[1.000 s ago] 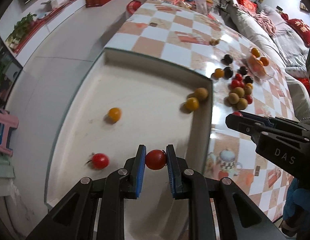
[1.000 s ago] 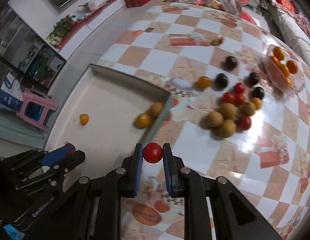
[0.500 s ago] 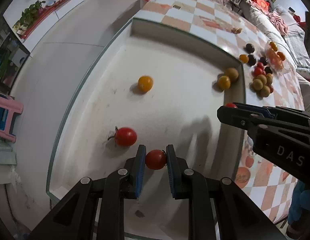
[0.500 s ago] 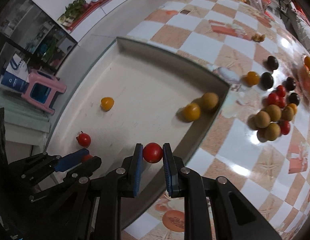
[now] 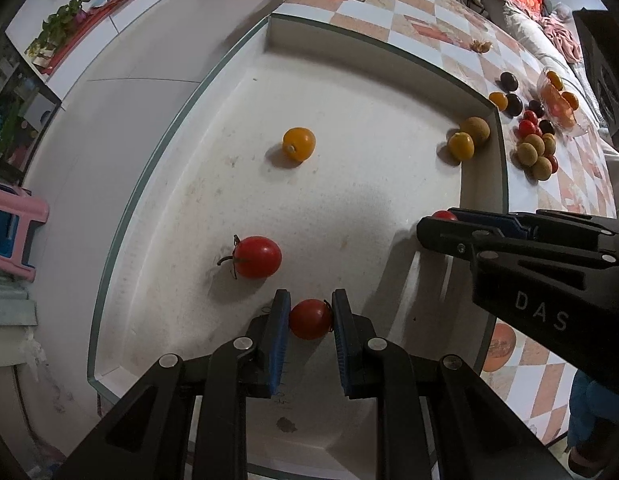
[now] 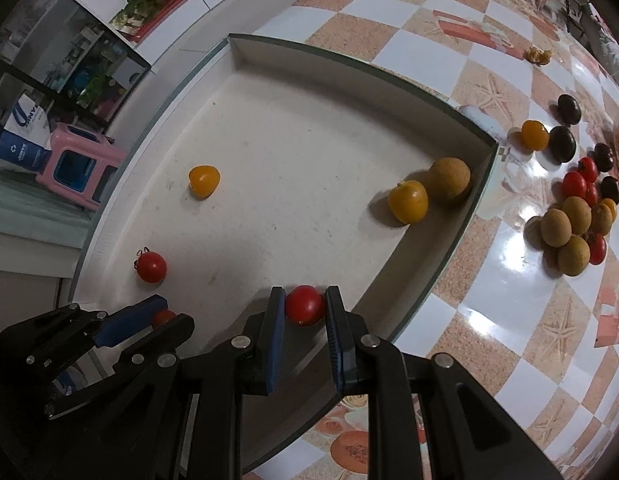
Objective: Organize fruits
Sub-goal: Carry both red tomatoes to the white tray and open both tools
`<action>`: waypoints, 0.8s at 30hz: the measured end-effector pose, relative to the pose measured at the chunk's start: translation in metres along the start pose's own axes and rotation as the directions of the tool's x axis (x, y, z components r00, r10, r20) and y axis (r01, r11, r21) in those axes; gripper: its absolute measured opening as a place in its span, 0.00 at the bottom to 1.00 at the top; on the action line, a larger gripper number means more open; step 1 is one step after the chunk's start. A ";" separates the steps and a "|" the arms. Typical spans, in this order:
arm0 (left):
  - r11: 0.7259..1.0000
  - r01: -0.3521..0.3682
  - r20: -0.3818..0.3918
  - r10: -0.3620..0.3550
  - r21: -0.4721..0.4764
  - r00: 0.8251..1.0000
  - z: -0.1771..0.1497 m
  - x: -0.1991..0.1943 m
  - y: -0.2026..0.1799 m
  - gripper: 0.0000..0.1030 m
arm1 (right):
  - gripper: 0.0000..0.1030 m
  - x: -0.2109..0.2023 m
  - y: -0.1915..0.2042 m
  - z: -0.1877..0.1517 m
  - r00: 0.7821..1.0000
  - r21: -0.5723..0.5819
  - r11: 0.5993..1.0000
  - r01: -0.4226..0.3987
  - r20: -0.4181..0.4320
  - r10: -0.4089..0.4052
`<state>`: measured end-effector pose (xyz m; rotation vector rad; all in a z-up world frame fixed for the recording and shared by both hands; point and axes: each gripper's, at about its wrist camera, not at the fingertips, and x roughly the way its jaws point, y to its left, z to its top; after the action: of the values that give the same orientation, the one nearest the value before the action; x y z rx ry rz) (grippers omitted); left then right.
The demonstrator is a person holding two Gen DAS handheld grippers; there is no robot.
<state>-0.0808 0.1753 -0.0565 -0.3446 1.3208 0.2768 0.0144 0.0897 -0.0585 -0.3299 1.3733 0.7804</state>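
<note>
My left gripper (image 5: 310, 312) is shut on a red cherry tomato (image 5: 310, 319), low over the near part of a white tray (image 5: 349, 80). My right gripper (image 6: 304, 307) is shut on another red cherry tomato (image 6: 304, 305) above the tray's near right side; in the left wrist view the right gripper (image 5: 437, 220) comes in from the right. On the tray floor lie a loose red tomato (image 5: 256, 257), a yellow tomato (image 5: 298, 143), and a yellow fruit (image 5: 460, 146) beside a brown longan (image 5: 475, 130) in the far right corner.
A heap of red, yellow, dark and brown fruits (image 6: 577, 208) lies on the checkered tablecloth (image 6: 489, 300) right of the tray. A clear dish of orange fruits (image 5: 559, 104) stands beyond the heap. A pink stool (image 6: 75, 164) stands on the floor to the left.
Both grippers have come down over the tray, each still holding its red tomato. The right one moved from above the tablecloth to inside the tray's right wall.
</note>
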 end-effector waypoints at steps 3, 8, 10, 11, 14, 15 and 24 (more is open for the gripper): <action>1.000 -0.017 -0.004 0.017 0.012 1.000 0.000 0.001 -0.003 0.22 | 0.22 0.001 0.004 0.000 1.000 -0.007 1.000 0.004 -0.001 -0.004; 0.999 -0.036 -0.004 0.036 0.031 0.999 0.002 0.002 -0.010 0.27 | 0.47 -0.001 0.008 -0.001 1.000 -0.019 1.000 -0.013 0.001 0.013; 0.999 -0.035 0.004 0.035 0.029 0.999 0.002 0.001 -0.011 0.74 | 0.50 -0.001 0.009 -0.001 1.000 -0.021 1.000 -0.013 0.003 0.013; 0.998 -0.053 0.035 0.052 0.027 0.998 0.001 -0.003 -0.012 0.77 | 0.52 -0.001 0.009 -0.001 1.000 -0.020 1.000 -0.017 0.003 0.017; 0.997 -0.055 0.047 0.052 0.059 0.998 0.001 -0.006 -0.017 0.77 | 0.60 -0.003 0.011 -0.001 0.999 -0.021 0.999 -0.030 0.010 0.030; 0.996 -0.057 0.043 0.055 0.062 0.998 0.001 -0.005 -0.017 0.77 | 0.67 -0.003 0.012 -0.001 0.999 -0.024 0.999 -0.036 0.013 0.036; 0.997 -0.058 0.040 0.056 0.049 0.998 0.008 -0.014 -0.016 0.77 | 0.87 -0.030 0.019 0.004 0.996 -0.023 0.999 -0.042 0.072 0.043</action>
<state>-0.0707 0.1638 -0.0394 -0.2587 1.2985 0.2964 0.0049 0.0971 -0.0247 -0.2873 1.3079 0.8350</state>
